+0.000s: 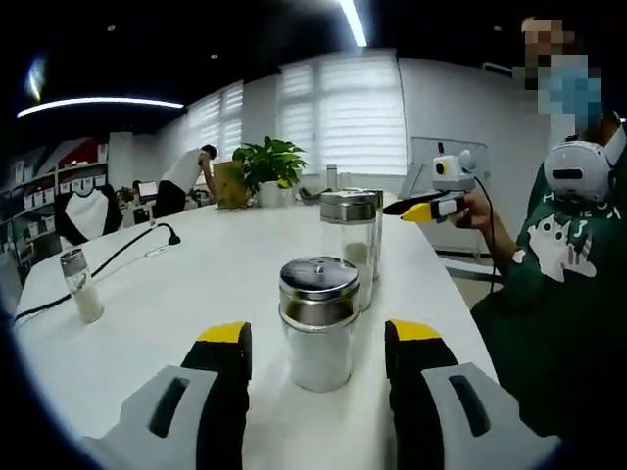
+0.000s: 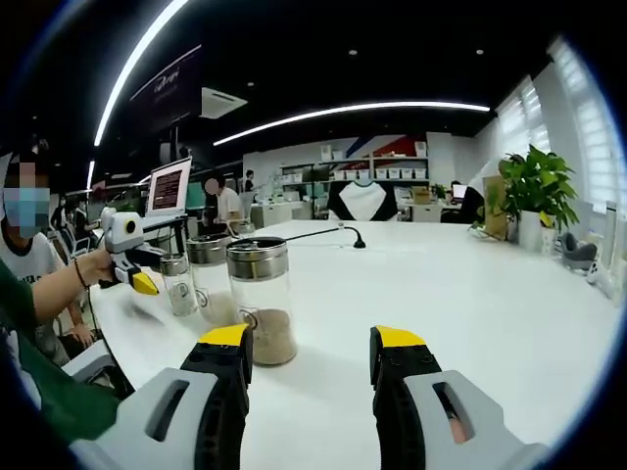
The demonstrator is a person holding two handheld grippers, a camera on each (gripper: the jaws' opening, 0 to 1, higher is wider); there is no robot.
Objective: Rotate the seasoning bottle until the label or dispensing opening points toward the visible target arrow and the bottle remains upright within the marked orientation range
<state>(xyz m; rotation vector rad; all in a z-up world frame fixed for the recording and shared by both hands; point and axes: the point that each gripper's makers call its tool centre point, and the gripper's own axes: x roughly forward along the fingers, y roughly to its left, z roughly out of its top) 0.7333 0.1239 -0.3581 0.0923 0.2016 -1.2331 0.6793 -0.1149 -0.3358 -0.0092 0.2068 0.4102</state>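
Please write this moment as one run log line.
left gripper: open, straddling steel-lidded bottle | right gripper: open, beside glass bottle | bottles upright

Three seasoning bottles stand on the white bench (image 1: 196, 284): a steel-capped one (image 1: 317, 321) nearest the potted plant's (image 1: 267, 168) opposite end, a second (image 1: 351, 240) just behind it toward the plant, and a third (image 1: 80, 284) well apart. One plant. One cable (image 1: 108, 262).

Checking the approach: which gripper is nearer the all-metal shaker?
Left. The left gripper has its open jaws either side of the metal shaker; the right gripper is open beside a glass jar.
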